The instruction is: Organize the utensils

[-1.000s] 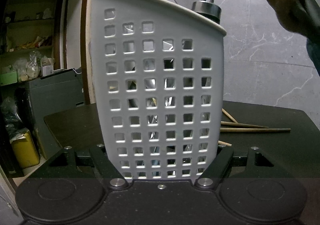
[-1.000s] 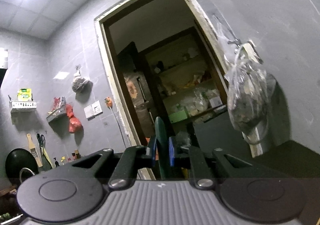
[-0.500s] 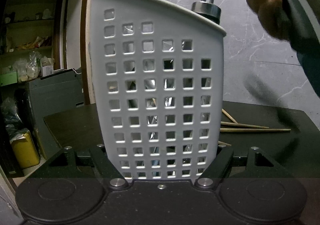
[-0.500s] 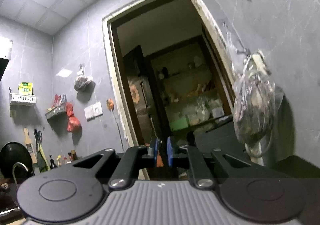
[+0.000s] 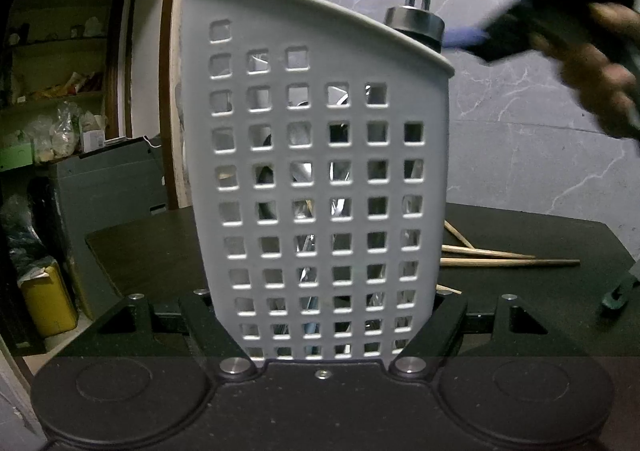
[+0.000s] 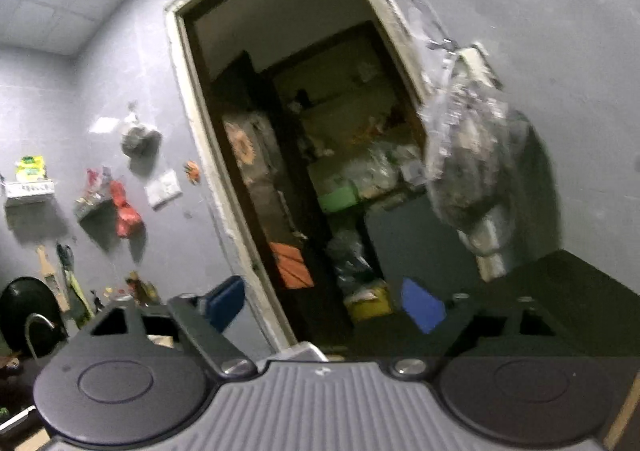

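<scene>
My left gripper (image 5: 324, 315) is shut on a white perforated utensil holder (image 5: 320, 179) and holds it upright on the dark table (image 5: 520, 291). Metal utensils show through its holes, and a steel handle with a ring (image 5: 416, 23) sticks out of the top. Several wooden chopsticks (image 5: 504, 257) lie on the table behind the holder at right. A dark green handle (image 5: 620, 291) lies at the far right edge. My right gripper (image 6: 324, 303) is open and empty, raised and pointing at a doorway; it also shows blurred in the left wrist view (image 5: 540, 11) at top right.
A grey marble wall (image 5: 540, 139) stands behind the table. A doorway (image 6: 320, 171) opens onto a cluttered storeroom. A plastic bag (image 6: 468, 163) hangs on the wall right of the doorway. The table's left edge (image 5: 104, 251) drops off toward a yellow container (image 5: 48, 303).
The right gripper let go of the green-handled knife and opened wide. It swung to the right above the holder. The knife is gone from the holder's top. The left gripper and holder stayed still.
</scene>
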